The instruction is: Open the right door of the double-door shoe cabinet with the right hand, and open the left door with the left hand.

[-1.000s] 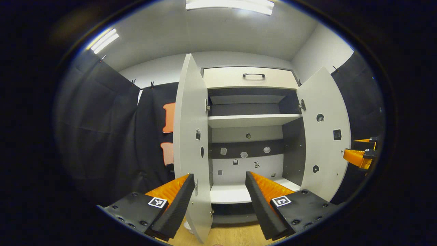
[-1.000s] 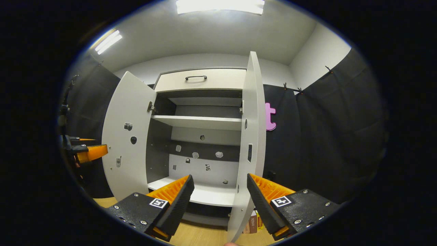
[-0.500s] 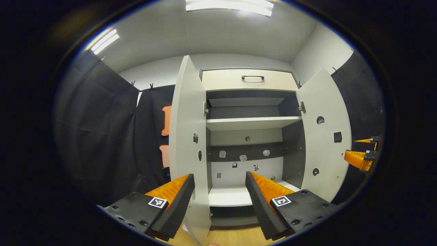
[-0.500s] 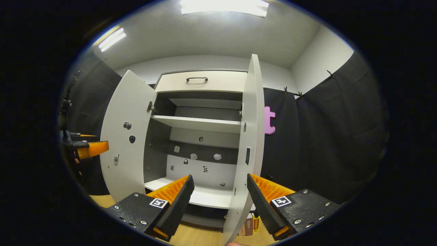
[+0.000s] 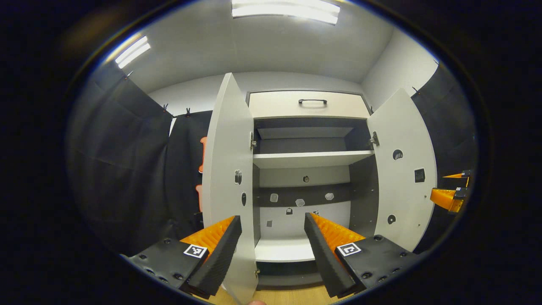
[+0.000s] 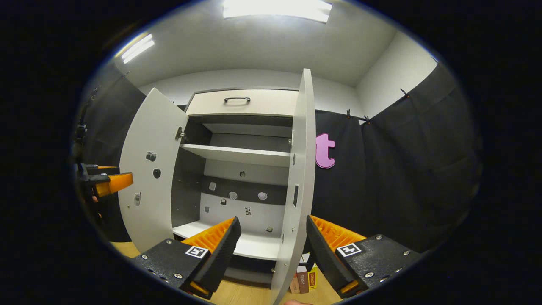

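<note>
Left gripper [image 5: 268,250] is seen at the bottom of the left gripper view with its two fingers spread wide, and the edge of the pale grey left door [image 5: 230,178] of the tall double-door shoe cabinet [image 5: 308,106] is seen between them, though contact cannot be told. That door is swung out toward the camera. The pale grey right door [image 5: 404,169] is opened outward as well, at the right of the view. Between the doors, a white shelf [image 5: 311,159] and a white bottom board [image 5: 281,252] are shown inside. A drawer front with a dark handle [image 5: 312,101] is set above the opening. The right gripper [image 5: 449,192] is seen small beyond the right door.

Right gripper [image 6: 269,250] is shown in the right gripper view with fingers spread, the right door's [image 6: 298,186] edge standing between them. The left door [image 6: 148,173] is opened at the left, with the left gripper [image 6: 106,182] beside it. Small boxes [image 6: 302,281] are seen on the wooden floor [image 6: 237,292].
</note>
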Available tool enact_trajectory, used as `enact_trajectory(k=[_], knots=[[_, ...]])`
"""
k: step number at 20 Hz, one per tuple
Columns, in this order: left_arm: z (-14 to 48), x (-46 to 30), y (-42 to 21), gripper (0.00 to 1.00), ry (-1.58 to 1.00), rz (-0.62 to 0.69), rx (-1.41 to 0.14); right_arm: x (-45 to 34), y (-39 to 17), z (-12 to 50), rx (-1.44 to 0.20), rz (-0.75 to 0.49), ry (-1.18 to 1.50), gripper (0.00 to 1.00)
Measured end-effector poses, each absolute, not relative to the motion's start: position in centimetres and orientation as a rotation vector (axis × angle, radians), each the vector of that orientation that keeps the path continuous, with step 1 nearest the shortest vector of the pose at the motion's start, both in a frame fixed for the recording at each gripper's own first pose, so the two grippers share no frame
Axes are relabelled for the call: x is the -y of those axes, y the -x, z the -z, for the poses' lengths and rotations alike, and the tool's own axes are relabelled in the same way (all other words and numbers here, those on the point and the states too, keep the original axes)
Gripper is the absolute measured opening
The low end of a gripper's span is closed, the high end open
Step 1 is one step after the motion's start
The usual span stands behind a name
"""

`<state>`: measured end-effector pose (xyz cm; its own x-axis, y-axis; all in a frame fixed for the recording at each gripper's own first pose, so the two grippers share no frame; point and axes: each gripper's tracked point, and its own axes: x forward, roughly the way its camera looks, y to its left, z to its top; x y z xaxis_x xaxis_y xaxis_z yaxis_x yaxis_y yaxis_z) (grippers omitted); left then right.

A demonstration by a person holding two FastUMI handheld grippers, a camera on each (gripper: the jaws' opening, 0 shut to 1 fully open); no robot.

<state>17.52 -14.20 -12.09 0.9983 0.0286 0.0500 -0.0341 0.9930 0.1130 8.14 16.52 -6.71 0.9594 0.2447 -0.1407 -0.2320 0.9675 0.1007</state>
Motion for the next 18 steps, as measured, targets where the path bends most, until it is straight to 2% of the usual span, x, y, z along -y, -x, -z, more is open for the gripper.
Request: enact_trajectory(k=[6,13,18], knots=[[12.3,14.6,-19.3,0.95,-0.100,-0.037,0.060,-15.7,-8.5,6.1,-0.147,-0.214,-0.069,0.94],[12.7,16.6,-21.0,0.95,-0.122,0.016,0.067,-14.6,-8.7,5.4,-0.118,-0.172,-0.060,0.94],[12.9,17.0,-21.0,0.95,-0.145,0.032,0.061,-14.9,-8.9,5.7,-0.120,-0.181,-0.057,0.94]])
